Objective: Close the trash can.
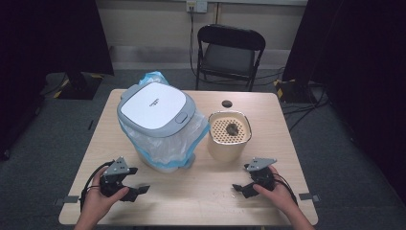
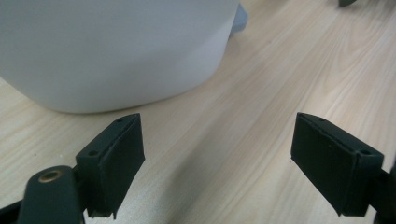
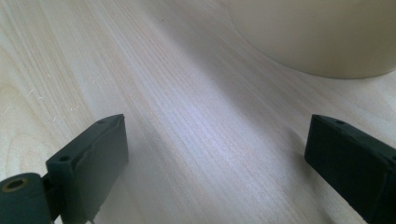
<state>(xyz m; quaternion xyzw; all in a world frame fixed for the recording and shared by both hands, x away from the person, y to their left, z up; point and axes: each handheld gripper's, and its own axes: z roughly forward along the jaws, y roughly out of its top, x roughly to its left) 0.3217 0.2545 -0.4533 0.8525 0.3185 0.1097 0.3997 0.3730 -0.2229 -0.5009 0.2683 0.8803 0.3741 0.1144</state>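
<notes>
A white bin [image 1: 155, 127] with a grey-rimmed closed lid and a blue-edged plastic liner stands left of centre on the wooden table [image 1: 201, 196]. Beside it on the right is a cream container [image 1: 229, 136] with a perforated insert and a dark lump on it. My left gripper [image 1: 136, 190] rests low at the front left, open and empty, with the bin's white base [image 2: 116, 51] just ahead of its jaws. My right gripper [image 1: 241, 188] sits at the front right, also open and empty, the cream container's wall [image 3: 317, 32] ahead of it.
A small dark round object [image 1: 227, 103] lies near the table's far edge. A black folding chair [image 1: 230, 52] stands behind the table. Bare tabletop stretches between the two grippers along the front edge.
</notes>
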